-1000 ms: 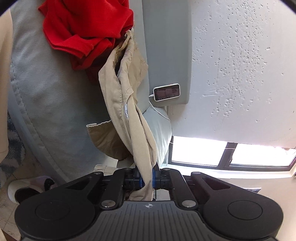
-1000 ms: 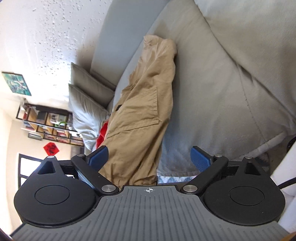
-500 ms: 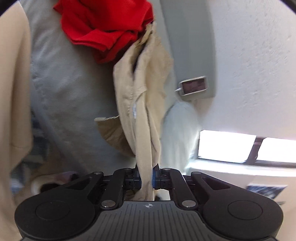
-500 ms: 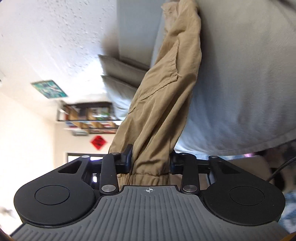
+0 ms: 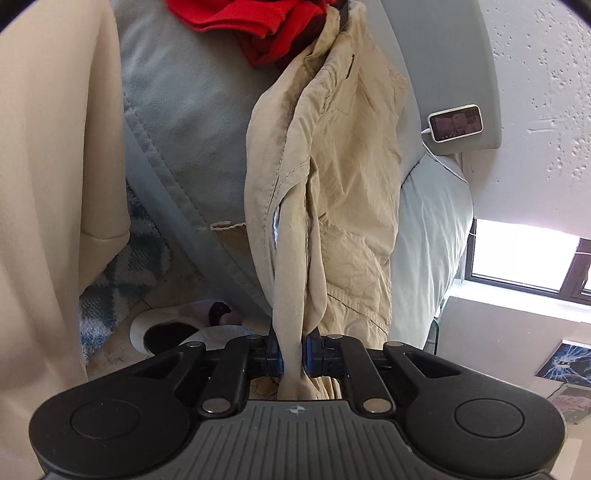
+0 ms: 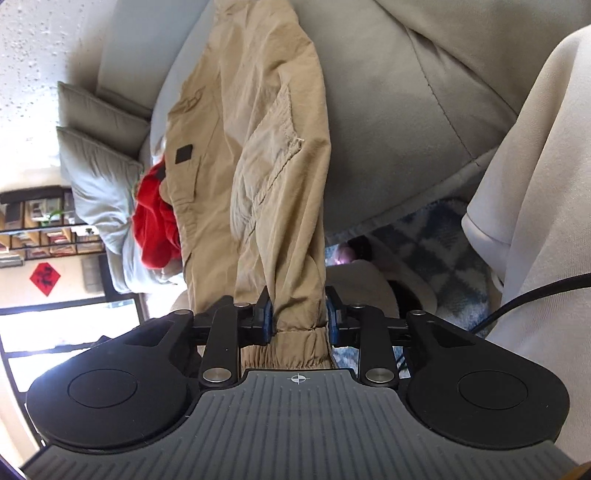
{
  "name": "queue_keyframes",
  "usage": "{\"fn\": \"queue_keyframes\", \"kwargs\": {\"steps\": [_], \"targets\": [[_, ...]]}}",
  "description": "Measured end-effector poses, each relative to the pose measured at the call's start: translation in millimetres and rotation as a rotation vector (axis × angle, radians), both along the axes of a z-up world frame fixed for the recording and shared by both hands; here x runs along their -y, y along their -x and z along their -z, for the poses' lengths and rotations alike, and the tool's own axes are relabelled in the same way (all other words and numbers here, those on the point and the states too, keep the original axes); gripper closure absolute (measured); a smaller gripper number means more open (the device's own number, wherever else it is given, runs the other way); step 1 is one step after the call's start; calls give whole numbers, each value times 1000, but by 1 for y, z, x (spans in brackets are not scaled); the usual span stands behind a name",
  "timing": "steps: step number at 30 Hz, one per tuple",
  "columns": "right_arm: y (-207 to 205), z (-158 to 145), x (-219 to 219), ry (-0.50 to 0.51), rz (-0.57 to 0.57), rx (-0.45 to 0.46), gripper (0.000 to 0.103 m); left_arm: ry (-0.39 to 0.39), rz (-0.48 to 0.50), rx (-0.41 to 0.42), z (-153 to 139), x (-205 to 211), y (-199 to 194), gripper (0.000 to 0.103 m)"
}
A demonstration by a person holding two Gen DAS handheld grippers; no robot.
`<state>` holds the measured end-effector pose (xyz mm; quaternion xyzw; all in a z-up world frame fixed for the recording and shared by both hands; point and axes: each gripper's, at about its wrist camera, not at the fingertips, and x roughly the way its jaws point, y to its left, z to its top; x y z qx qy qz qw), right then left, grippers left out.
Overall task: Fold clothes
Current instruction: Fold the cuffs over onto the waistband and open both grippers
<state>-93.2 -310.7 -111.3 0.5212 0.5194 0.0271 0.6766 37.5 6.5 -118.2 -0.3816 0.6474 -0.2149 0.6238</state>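
Two tongs hold the same trousers, one at each end. The left tongs are closed on a thin bunch of cloth at the bottom centre of their frame. The right tongs are closed, less narrowly, on a leg just above its elastic cuff, also at bottom centre. From both grips the trousers run up the frame and lie on the grey sofa. I think each end is held so that the cloth can be pulled long and straight before a fold. A red garment lies at the top of the left frame, touching the trousers; in the right frame it is at centre left, beside them. It could catch on the trousers when they are lifted. A phone with a cable stands at upper right of the left frame, on the sofa arm. The folding itself is not yet done.
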Motion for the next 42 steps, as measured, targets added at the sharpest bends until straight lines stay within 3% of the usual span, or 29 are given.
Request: {"fn": "queue_keyframes", "kwargs": {"steps": [7,12,16,18,20,22,23,24,26,29,30,33,40,42], "targets": [[-1,-15,5,101,-46,12,77,-36,38,57,-17,18,-16,94],[-17,-29,13,67,-22,49,77,-46,55,95,-32,30,-32,93],[-41,-44,25,36,13,93,77,-40,5,107,-42,34,-56,90],[-56,-47,30,19,30,99,76,-58,-9,125,-44,46,-75,86],[-77,-49,32,20,46,104,74,-82,-13,159,-47,57,-98,69],[-103,-49,37,32,80,115,65,-144,-11,243,-62,69,-115,64],[-118,-52,38,69,98,126,50,-183,-10,301,-72,74,-119,59],[-133,-56,40,112,117,138,39,-215,-11,404,-88,76,-117,54],[-146,-72,40,179,150,183,30,-252,-15,650,-117,74,-104,26],[-140,-101,41,187,137,344,9,-357,-19,926,-140,62,-78,21],[-134,-108,43,174,132,395,9,-382,-26,940,-139,56,-74,21],[-112,-114,49,187,144,428,9,-437,-26,947,-131,39,-65,22],[-81,-74,53,341,142,308,10,-533,58,745,-63,29,-55,25],[-81,-52,54,391,134,266,17,-551,84,729,-45,35,-56,25]]}}
